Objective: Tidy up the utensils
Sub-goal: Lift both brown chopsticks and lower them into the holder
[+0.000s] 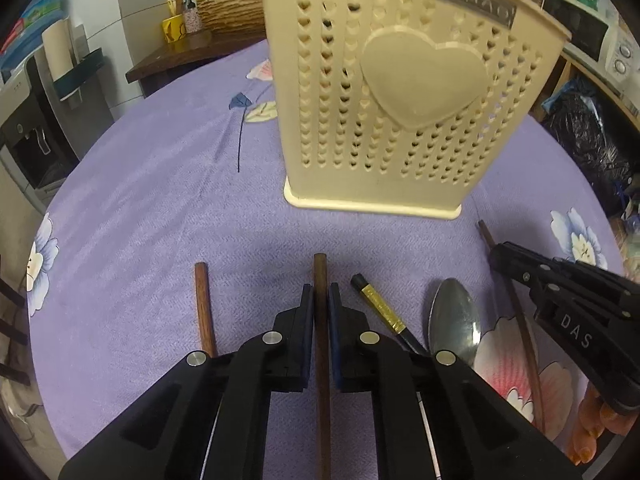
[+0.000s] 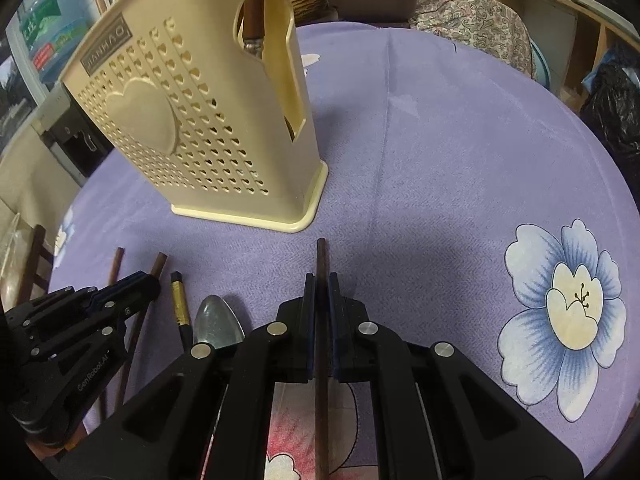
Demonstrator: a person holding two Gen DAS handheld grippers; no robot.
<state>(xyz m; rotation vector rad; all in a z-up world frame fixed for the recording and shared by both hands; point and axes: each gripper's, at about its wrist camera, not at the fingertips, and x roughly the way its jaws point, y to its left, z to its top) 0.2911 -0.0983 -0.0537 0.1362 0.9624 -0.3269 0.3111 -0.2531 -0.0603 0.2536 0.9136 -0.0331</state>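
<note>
**Both grippers clamping chopsticks**

Left hand-held gripper (image 1: 320, 294) is pinching a brown chopstick (image 1: 320, 276) on the purple desk (image 1: 160, 200); right hand-held gripper (image 2: 321, 284) is pinching a darker chopstick (image 2: 321, 260). Between them a spoon (image 1: 454, 316) and gold-banded chopstick (image 1: 380, 306) are lying. Beyond, the cream utensil holder (image 1: 400, 100) is standing upright.

Purple floral tablecloth (image 1: 152, 184), wicker basket (image 1: 230, 10), yellow mug (image 1: 173, 29), microwave (image 1: 592, 32)

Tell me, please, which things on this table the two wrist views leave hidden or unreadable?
- Spoon: handle hidden under the left gripper, both views.
- Holder contents: right wrist view shows only a glimpse through the side slot; how many utensils, cannot tell.
- Holder top: cut off by the left wrist frame edge.
- Chopstick in the right gripper: lower end hidden.
</note>
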